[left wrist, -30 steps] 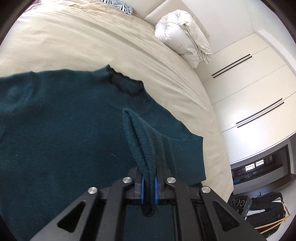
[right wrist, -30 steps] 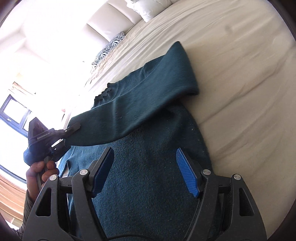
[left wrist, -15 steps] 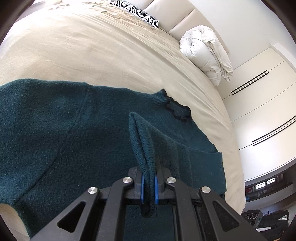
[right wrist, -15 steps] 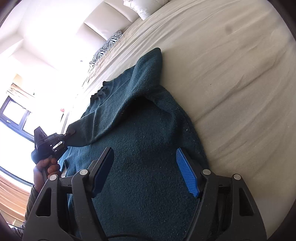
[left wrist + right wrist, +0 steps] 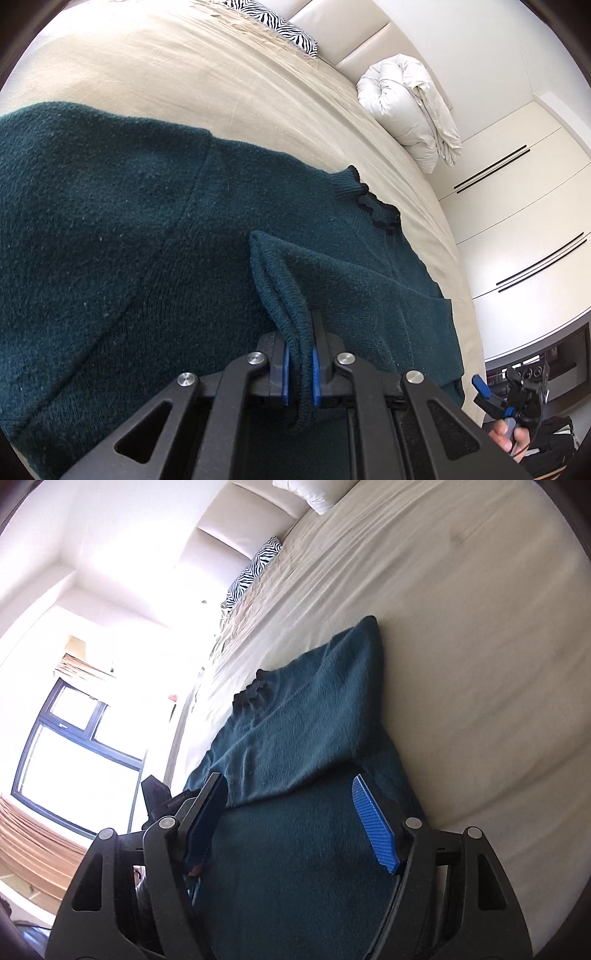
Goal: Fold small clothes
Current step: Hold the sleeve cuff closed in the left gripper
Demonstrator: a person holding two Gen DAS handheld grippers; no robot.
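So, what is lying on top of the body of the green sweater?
A sleeve lies folded across the sweater; the left gripper pinches its cuff, jaws starting to open. The part of the sweater under the sleeve is covered and cannot be seen.

No legible text, label, brand, number or sign is found in either view. In the right wrist view, a short line of pale lettering sits on the black body of the left gripper [image 5: 168, 805], seen behind the near fingers; it is too small and blurred to read. Nothing else in either view bears visible print.
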